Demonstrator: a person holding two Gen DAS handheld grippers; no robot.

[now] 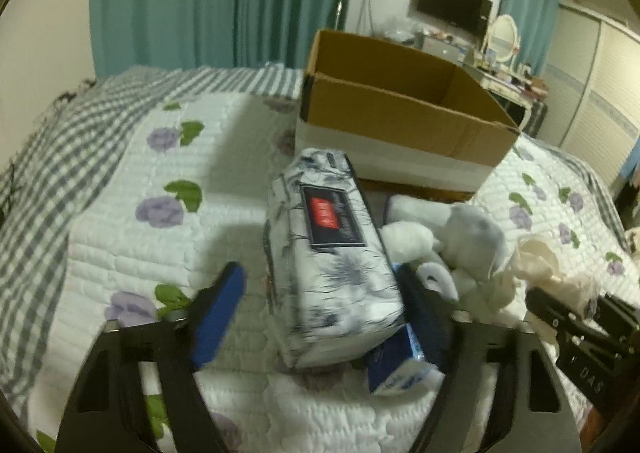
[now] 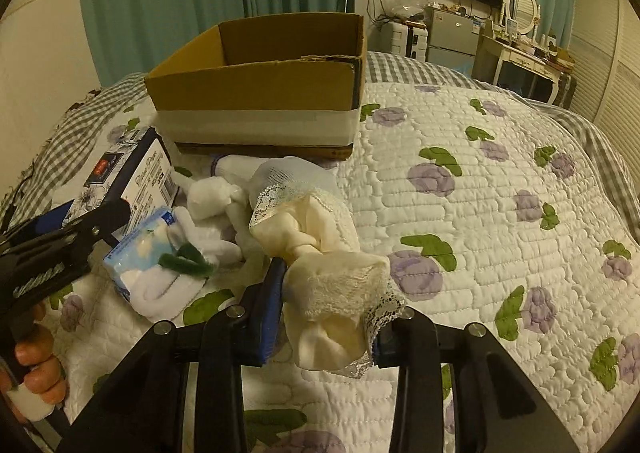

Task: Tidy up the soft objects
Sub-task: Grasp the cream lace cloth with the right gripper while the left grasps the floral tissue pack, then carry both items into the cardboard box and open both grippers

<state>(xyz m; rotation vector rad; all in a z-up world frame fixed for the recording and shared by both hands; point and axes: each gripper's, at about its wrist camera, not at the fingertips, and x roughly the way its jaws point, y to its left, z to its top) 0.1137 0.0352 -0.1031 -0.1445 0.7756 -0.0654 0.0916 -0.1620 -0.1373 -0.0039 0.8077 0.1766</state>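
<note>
Right gripper [image 2: 326, 317] clamped on a cream lace-trimmed cloth bundle [image 2: 332, 293] above the white floral quilted bedspread [image 2: 500, 213]; open brown cardboard box [image 2: 260, 93] stands behind.

Bed [image 2: 500, 181] with floral quilt carries: cardboard box [image 2: 260, 109] at 12 o'clock; tissue packs [image 2: 140, 241], white socks [image 2: 208, 201] at 9 o'clock.

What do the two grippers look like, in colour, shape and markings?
Both are black, angular frames with cut-out openings. The left gripper carries flat blue pads on its fingers. The right gripper has the same blue pads and round silver bolts on top. Pale lettering on the body is too blurred to read. A bare hand holds the left handle.
</note>
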